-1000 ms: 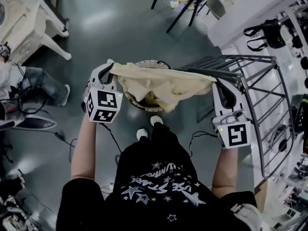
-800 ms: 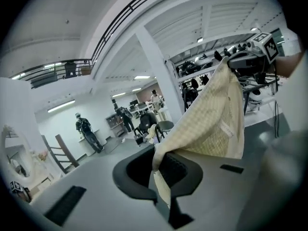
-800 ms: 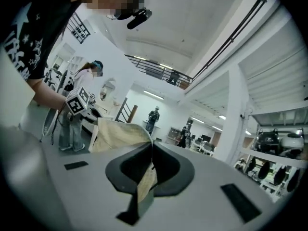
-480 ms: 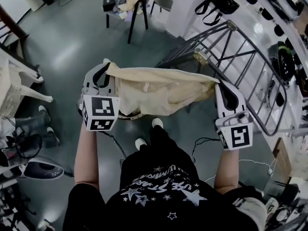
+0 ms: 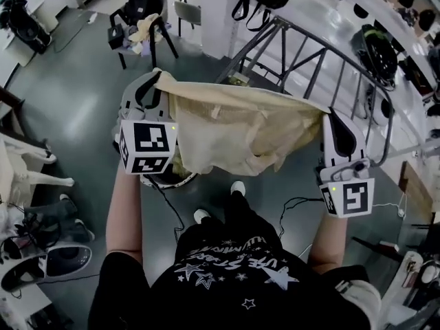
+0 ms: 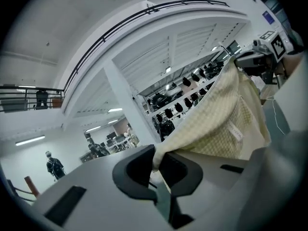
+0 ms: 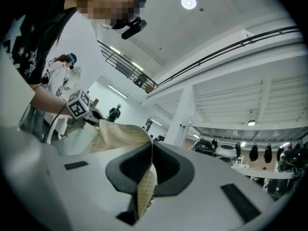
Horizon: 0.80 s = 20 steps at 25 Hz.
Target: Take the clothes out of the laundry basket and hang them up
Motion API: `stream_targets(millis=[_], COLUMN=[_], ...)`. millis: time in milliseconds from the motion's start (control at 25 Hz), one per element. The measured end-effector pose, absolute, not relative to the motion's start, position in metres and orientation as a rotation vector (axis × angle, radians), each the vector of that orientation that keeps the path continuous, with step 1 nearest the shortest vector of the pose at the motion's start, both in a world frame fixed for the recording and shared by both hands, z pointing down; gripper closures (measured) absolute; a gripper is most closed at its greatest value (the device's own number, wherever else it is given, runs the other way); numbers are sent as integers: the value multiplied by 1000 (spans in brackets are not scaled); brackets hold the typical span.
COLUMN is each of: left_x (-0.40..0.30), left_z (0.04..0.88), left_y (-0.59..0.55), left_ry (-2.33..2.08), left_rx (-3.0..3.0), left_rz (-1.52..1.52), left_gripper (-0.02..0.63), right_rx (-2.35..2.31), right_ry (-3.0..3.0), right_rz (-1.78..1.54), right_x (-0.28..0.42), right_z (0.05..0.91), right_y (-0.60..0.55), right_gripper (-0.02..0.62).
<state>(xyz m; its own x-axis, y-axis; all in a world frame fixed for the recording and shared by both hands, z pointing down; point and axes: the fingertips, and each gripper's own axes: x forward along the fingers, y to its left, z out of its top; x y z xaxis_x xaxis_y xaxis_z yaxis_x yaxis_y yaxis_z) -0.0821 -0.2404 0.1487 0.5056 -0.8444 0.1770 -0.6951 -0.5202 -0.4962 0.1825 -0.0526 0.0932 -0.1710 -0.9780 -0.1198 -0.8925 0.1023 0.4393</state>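
A pale yellow garment (image 5: 234,126) hangs stretched between my two grippers, held up at chest height. My left gripper (image 5: 157,81) is shut on its left edge, and in the left gripper view the cloth (image 6: 216,124) runs out of the closed jaws toward the other gripper. My right gripper (image 5: 328,113) is shut on the right edge; the checked cloth (image 7: 144,191) is pinched between its pads. The laundry basket (image 5: 165,179) stands on the floor below the left gripper, mostly hidden by the garment. A grey metal drying rack (image 5: 316,60) stands just beyond the garment, to the right.
The person's feet in white shoes (image 5: 238,188) stand beside the basket, and a cable (image 5: 165,205) trails on the floor. A black chair with clothes on it (image 5: 141,29) stands at the back left. Shelves with helmets (image 5: 375,47) line the right side.
The garment has been lifted out and away from the basket and carried right toward the drying rack. Both grippers kept hold and spread it wider.
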Motion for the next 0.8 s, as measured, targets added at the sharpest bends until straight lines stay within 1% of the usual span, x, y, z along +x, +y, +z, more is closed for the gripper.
stream_targets(millis=[200, 440, 600, 800], left_x=[17, 121, 176, 220], left_z=[120, 88, 62, 46], left_y=[-263, -289, -312, -333], left_ry=[1153, 1109, 1124, 1160], left_rx=[-2377, -2346, -2297, -2266], left_rz=[-543, -502, -474, -470], left_gripper=[577, 578, 578, 578], right_rx=[2017, 2120, 2135, 2112], right_ry=[-2087, -2057, -2036, -2059], right_rz=[-653, -683, -743, -787], right_x=[257, 346, 393, 436], right_z=[73, 52, 35, 19], right_y=[-44, -49, -62, -81], right_gripper=[578, 578, 578, 578])
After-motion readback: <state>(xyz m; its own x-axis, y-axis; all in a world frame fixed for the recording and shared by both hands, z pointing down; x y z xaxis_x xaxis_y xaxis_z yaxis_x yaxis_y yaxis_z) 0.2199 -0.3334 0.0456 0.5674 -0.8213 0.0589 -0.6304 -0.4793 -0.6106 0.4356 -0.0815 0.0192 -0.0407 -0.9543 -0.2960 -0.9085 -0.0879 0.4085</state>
